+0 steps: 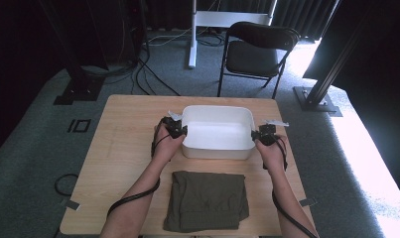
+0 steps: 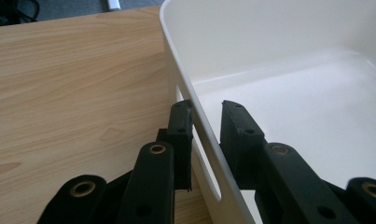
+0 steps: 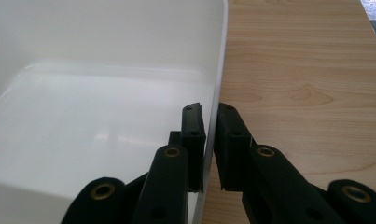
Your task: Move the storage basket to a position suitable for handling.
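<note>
The folded olive-green cloth lies nearest the person, on the front part of the worktop, just in front of the white tub and apart from it. The tub sits at mid-worktop, empty, with both grippers engaged on its short end walls.

Left gripper: in the left gripper view its jaws straddle the tub's left wall just above the slot handle. The outer jaw lies against the wall; a narrow gap shows between the inner jaw and the wall, so this grip looks light rather than firmly clamped.

Right gripper: in the right gripper view the jaws are closed tight on the tub's right wall, one pad inside, one outside, with no gap visible.

Judged step: a two-handed carry or reposition of the tub. To do it well:

1. Firm up the left jaws until both pads bear on the wall.
2. Keep both hands level with each other; the thin plastic wall may flex or slip if one side leads.
3. Move both hands at one pace, holding the spacing between them constant.
4. Keep the tub's near edge clear of the cloth.

Beyond the worktop stand a folding chair and loose cables on the carpet.
</note>
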`<action>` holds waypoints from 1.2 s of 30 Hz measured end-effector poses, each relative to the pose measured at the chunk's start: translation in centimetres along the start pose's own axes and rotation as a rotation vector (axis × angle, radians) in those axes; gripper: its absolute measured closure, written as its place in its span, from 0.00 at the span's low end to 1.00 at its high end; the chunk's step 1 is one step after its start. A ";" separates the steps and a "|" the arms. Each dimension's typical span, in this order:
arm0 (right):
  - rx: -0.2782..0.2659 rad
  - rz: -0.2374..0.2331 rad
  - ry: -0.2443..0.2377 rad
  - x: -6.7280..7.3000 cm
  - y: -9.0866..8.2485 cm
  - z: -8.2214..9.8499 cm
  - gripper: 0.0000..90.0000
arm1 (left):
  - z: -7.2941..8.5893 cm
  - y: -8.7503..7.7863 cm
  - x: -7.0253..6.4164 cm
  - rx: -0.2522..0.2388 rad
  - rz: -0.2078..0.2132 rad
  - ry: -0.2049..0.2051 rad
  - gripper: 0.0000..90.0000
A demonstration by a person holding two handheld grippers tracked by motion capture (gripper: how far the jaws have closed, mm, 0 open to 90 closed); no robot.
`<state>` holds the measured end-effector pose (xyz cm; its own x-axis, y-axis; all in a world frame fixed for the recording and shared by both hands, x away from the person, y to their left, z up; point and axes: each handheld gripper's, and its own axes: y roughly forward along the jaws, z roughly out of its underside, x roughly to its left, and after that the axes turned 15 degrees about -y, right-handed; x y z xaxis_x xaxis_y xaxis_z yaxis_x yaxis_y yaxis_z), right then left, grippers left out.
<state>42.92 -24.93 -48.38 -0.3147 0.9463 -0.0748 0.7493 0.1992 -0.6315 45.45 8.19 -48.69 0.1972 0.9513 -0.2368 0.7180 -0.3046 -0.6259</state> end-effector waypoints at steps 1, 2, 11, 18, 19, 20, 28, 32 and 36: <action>0.000 0.002 0.001 -0.1 0.0 0.0 0.92 | 0.0 0.0 -0.2 0.001 -0.002 0.003 0.84; 0.000 0.001 0.002 -0.1 -0.1 0.1 0.92 | 0.0 0.1 -0.2 0.002 -0.004 0.007 0.84; 0.011 0.006 -0.006 -0.2 -0.2 0.0 0.92 | 0.0 0.0 -0.2 0.005 0.007 -0.009 0.84; 0.007 0.006 -0.016 -0.2 -0.2 0.1 0.90 | 0.0 -0.1 0.1 0.008 0.029 -0.011 0.83; 0.006 0.003 -0.017 -0.2 -0.2 0.0 0.89 | -0.1 -0.1 0.1 0.005 0.036 -0.012 0.82; 0.002 -0.002 -0.014 -0.2 -0.2 0.0 0.86 | -0.2 -0.2 0.2 0.001 0.049 -0.017 0.81; -0.121 -0.043 -0.001 0.0 -0.8 -0.8 0.56 | -1.0 -1.6 0.4 -0.026 0.133 -0.015 0.53; -0.203 -0.116 -0.038 0.6 -1.5 -1.8 0.35 | -1.2 -2.5 0.4 -0.056 0.208 -0.019 0.36; -0.236 -0.131 -0.094 1.6 -1.7 -2.2 0.18 | -1.1 -3.4 0.2 -0.041 0.274 -0.008 0.30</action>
<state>42.36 -23.21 -45.72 -0.4621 0.8830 -0.0826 0.8102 0.3825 -0.4442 43.81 9.49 -45.78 0.3827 0.8335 -0.3986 0.6653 -0.5480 -0.5070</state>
